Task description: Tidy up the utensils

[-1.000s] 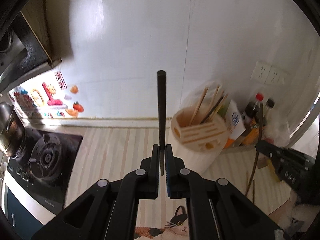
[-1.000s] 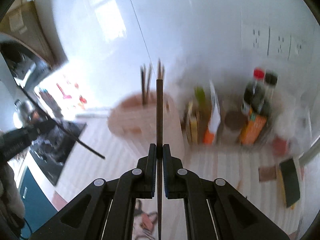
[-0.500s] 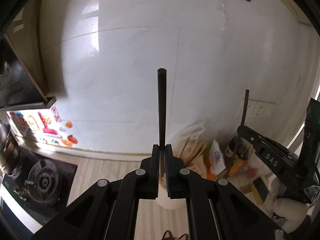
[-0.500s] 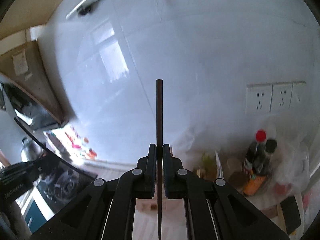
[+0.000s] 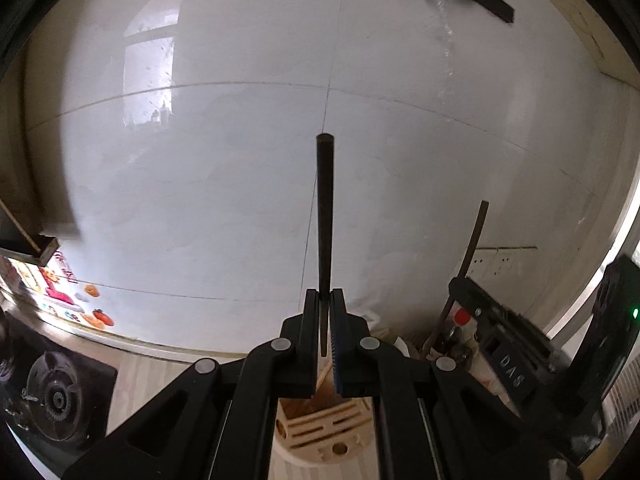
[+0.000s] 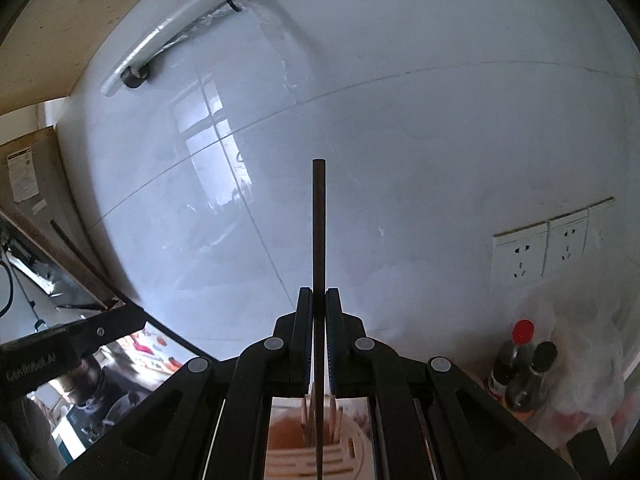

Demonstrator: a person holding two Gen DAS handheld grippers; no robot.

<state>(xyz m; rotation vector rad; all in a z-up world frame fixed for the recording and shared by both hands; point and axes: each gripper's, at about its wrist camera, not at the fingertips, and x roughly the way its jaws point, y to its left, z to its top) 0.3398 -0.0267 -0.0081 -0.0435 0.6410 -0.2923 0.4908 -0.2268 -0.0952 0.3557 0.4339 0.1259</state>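
- Black jaws of the left gripper (image 5: 325, 322) are clamped narrow on a dark chopstick (image 5: 324, 216) that sticks straight out ahead of them toward the white tiled wall (image 5: 224, 184).
- Black jaws of the right gripper (image 6: 319, 334) pinch a second dark chopstick (image 6: 319, 232) the same way, its far tip against the wall and its near end running back between the gripper's arms.
- Just below both grippers stands a pale wooden utensil holder (image 5: 328, 426) with slots in its top; in the right wrist view several light chopsticks (image 6: 306, 420) stand in it.
- From the left wrist view the right gripper (image 5: 466, 280) shows at the right, its chopstick tilted upward.
- From the right wrist view the left gripper (image 6: 132, 314) shows at the left, its stick slanting up to the left.
- Farther right, sauce bottles (image 6: 520, 364) with red and black caps stand beside a plastic bag (image 6: 580, 344), under wall sockets (image 6: 540, 248).
- At the far left, a gas hob (image 5: 56, 396) sits on the tabletop (image 5: 160, 376).
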